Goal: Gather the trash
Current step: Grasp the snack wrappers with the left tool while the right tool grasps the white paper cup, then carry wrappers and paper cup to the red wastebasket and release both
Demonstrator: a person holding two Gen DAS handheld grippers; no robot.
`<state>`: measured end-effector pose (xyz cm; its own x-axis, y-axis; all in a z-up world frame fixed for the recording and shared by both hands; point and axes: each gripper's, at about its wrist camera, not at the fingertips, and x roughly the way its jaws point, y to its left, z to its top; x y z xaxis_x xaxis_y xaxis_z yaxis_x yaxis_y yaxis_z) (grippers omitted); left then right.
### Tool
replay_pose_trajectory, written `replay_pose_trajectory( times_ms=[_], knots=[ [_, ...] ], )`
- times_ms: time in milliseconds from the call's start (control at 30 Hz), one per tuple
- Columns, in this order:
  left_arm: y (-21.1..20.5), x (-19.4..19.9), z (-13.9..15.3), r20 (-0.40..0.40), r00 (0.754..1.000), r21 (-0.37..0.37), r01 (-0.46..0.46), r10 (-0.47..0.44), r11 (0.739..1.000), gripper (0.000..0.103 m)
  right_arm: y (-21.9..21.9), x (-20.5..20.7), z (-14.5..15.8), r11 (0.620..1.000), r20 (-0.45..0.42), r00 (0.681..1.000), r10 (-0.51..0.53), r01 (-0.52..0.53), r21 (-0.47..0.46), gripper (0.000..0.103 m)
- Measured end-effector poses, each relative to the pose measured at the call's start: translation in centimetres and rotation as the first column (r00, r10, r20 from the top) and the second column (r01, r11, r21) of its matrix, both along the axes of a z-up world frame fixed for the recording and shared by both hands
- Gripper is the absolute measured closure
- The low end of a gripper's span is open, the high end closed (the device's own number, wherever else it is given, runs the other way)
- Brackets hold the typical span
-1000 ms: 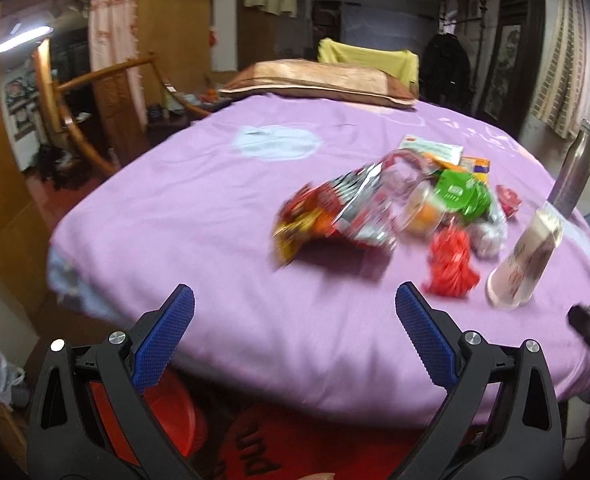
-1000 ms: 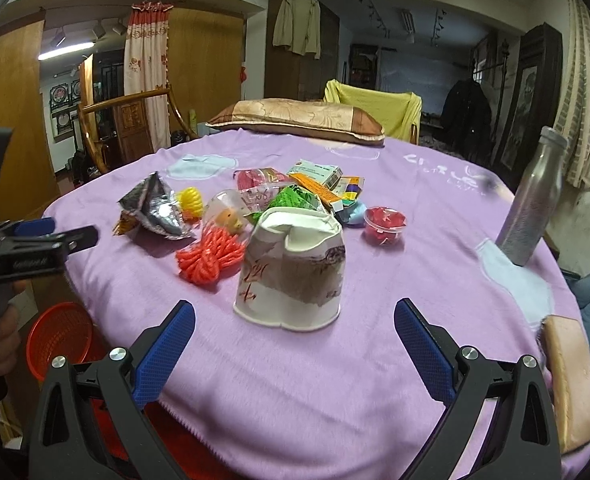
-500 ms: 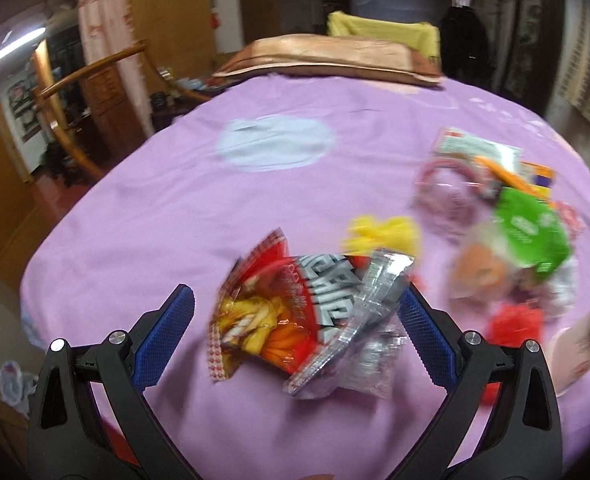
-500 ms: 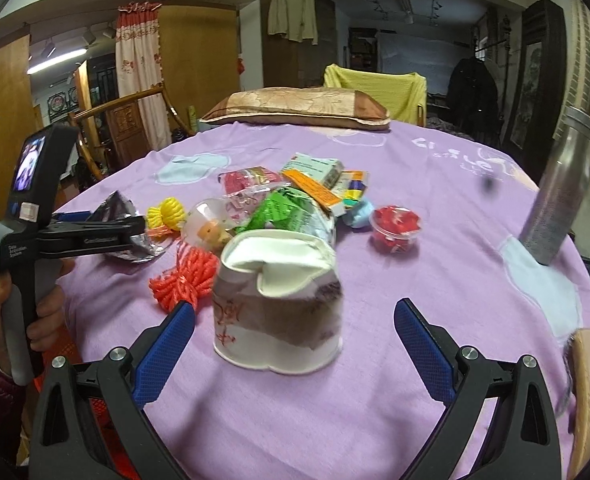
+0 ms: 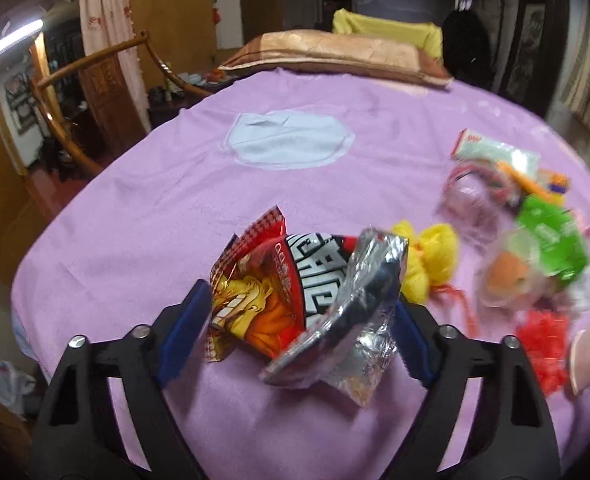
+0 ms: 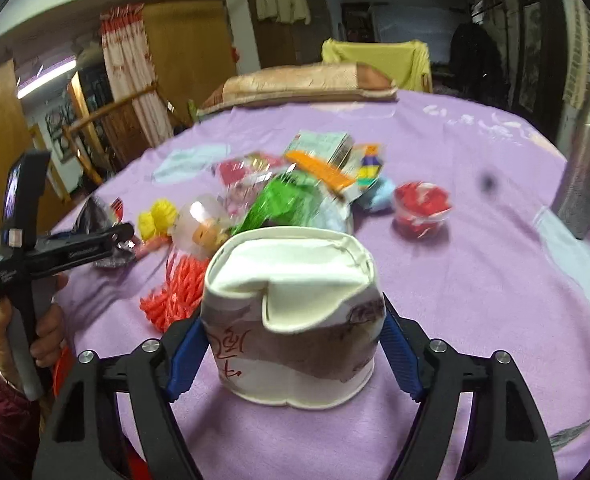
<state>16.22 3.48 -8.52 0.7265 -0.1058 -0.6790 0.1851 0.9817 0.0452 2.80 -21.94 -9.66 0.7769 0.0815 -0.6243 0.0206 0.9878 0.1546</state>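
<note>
left gripper (image 5: 297,330) is clamped on a snack bag (image 5: 295,296). right gripper (image 6: 291,352) is closed around a crushed paper cup (image 6: 295,312) on the purple tablecloth (image 6: 475,280).

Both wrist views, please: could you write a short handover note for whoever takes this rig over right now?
Left gripper: fingers closed against the torn snack bag, still resting on the purple tablecloth.
Right gripper: fingers closed against the crushed paper cup, also still on the cloth.
Done: nothing binned yet.
Left: lift both, then the yellow mesh ball, orange mesh, green wrapper and red jelly cup.
</note>
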Motion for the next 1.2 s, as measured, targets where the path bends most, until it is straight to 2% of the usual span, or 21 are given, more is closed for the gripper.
replay_pose_trajectory(
  times_ms=[100, 267, 400, 500, 667, 767, 833, 900, 967, 1200],
  knots=[
    [0.5, -1.6, 2.1, 0.068, 0.998, -0.038, 0.023, -0.021, 0.999, 0.024, -0.5, -1.0, 0.9, 1.0, 0.043, 0.999, -0.001, 0.002, -0.017, 0.026],
    [1.7, -4.0, 5.5, 0.126, 0.992, -0.084, 0.035, -0.024, 0.996, 0.024, -0.9, -2.4, 2.6, 1.0, 0.106, 0.994, -0.004, 0.003, 0.01, 0.026],
    [4.5, -6.5, 7.0, 0.163, 0.986, -0.076, -0.021, 0.033, 0.997, 0.022, -0.8, -3.3, 3.4, 1.0, 0.131, 0.991, 0.005, -0.008, 0.024, 0.026],
    [7.5, -8.9, 6.8, 0.17, 0.981, -0.064, -0.086, 0.096, 0.994, 0.022, -0.3, -3.7, 3.9, 0.999, 0.147, 0.989, 0.024, -0.029, 0.032, 0.026],
    [13.8, -11.9, 3.6, 0.093, 0.971, -0.054, -0.214, 0.218, 0.975, 0.022, 2.2, -3.9, 4.7, 0.995, 0.157, 0.984, 0.086, -0.092, 0.032, 0.026],
    [17.0, -13.0, 0.5, 0.027, 0.958, -0.061, -0.284, 0.286, 0.957, 0.016, 4.5, -4.0, 5.3, 0.99, 0.163, 0.977, 0.135, -0.137, 0.006, 0.026],
    [19.0, -13.2, -1.6, -0.016, 0.938, -0.039, -0.346, 0.346, 0.937, 0.007, 6.2, -4.0, 5.6, 0.986, 0.162, 0.973, 0.166, -0.166, -0.012, 0.026],
    [20.5, -13.1, -3.4, -0.038, 0.907, 0.025, -0.418, 0.419, 0.908, 0.007, 8.0, -3.8, 5.8, 0.98, 0.154, 0.968, 0.2, -0.198, -0.028, 0.026],
    [21.3, -13.1, -4.4, -0.055, 0.892, 0.06, -0.445, 0.448, 0.893, 0.007, 10.2, -3.5, 6.0, 0.97, 0.141, 0.96, 0.243, -0.24, -0.04, 0.026],
    [22.9, -14.3, -5.8, -0.08, 0.896, 0.009, -0.437, 0.436, 0.899, 0.007, 17.9, -2.5, 5.7, 0.923, 0.089, 0.92, 0.382, -0.375, -0.092, 0.026]
  ],
)
